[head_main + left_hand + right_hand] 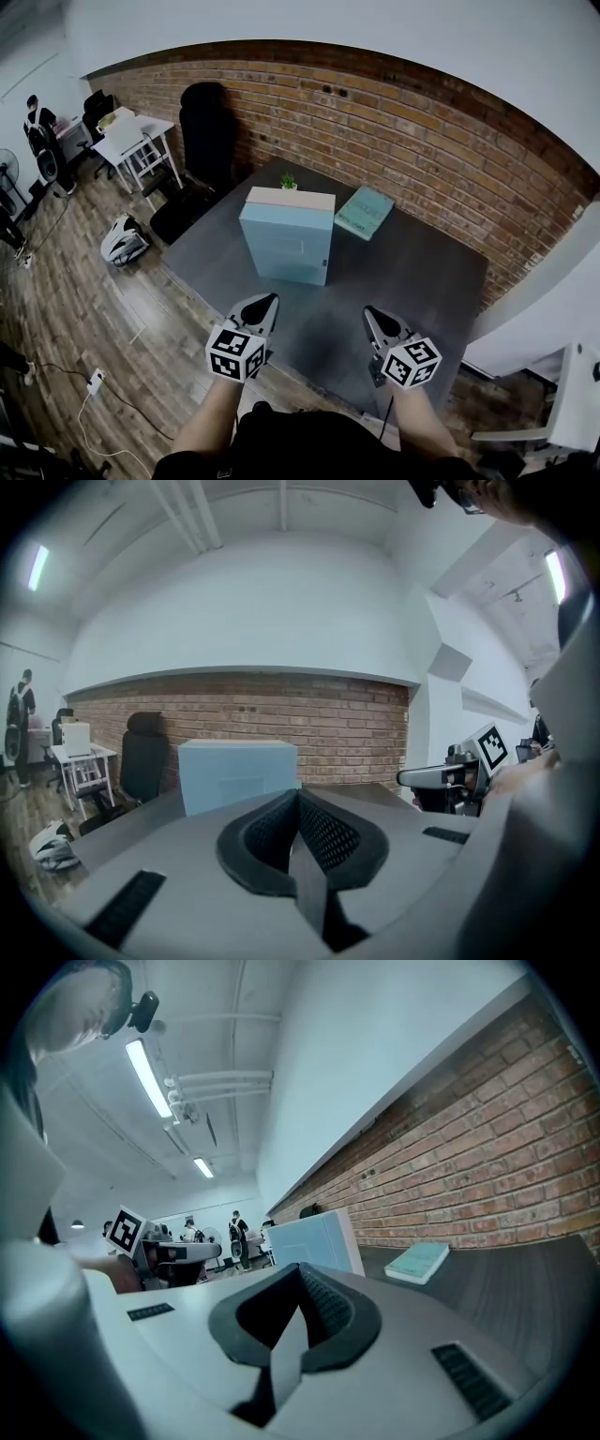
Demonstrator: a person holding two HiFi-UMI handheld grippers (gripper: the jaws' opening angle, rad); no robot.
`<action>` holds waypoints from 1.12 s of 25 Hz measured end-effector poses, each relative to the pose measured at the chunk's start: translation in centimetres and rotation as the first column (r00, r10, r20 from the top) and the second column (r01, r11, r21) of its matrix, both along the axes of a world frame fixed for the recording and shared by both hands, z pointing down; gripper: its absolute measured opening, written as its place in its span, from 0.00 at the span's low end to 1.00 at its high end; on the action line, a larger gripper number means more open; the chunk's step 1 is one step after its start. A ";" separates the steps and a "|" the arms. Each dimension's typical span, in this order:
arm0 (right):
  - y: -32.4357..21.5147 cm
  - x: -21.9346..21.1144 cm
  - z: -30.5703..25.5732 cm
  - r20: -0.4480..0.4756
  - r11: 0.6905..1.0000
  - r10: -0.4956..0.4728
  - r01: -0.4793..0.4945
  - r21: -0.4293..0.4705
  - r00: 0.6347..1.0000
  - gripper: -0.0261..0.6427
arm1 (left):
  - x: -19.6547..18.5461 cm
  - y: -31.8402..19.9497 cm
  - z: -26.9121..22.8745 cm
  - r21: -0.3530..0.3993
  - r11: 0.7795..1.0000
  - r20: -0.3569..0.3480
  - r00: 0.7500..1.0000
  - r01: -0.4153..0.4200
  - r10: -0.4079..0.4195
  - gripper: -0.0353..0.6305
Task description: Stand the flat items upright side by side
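A thick light-blue book (286,246) with a cream top edge stands upright near the middle of the dark grey table (422,272). It also shows in the left gripper view (239,772) and the right gripper view (314,1239). A thinner teal book (364,211) lies flat behind it to the right, near the brick wall, and the right gripper view shows the teal book (419,1262) too. My left gripper (269,300) and right gripper (369,313) hover side by side over the table's near edge, well short of both books. Both are shut with nothing between the jaws (298,794) (300,1269).
A small green plant (289,181) sits on the table behind the upright book. A black office chair (204,131) stands at the table's far left corner. Left of the table are a white object (124,239) and a power strip (94,380) on the wooden floor. A white desk (131,141) and a person (37,117) are far off.
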State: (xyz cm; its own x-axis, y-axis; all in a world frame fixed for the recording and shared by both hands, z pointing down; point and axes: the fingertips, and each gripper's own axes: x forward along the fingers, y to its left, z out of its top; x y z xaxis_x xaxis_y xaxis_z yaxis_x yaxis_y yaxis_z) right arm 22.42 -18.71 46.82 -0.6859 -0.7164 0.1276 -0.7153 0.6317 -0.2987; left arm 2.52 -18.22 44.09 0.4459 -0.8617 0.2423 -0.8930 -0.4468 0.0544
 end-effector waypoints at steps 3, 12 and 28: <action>-1.1 -0.9 -1.8 -0.005 0.999 0.008 -0.008 0.035 1.000 0.06 | -1.5 -0.6 -1.5 0.029 1.000 0.014 1.000 0.007 -0.007 0.08; -3.8 -6.2 -9.7 -0.091 0.979 0.008 0.011 0.202 0.996 0.06 | -7.3 -3.3 -5.5 0.106 0.994 0.065 0.997 0.036 -0.043 0.08; -3.8 -8.9 -10.5 -0.080 0.979 0.037 -0.020 0.203 0.996 0.06 | -10.4 -4.4 -6.5 0.125 0.991 0.022 0.998 0.055 -0.058 0.08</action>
State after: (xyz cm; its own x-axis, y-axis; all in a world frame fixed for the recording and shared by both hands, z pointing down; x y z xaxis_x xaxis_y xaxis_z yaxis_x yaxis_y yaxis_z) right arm 13.51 -22.54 36.36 -0.6578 -0.7524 0.0343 -0.7510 0.6517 -0.1063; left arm -7.90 -22.62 37.54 0.3908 -0.9094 0.1425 -0.9173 -0.3975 -0.0211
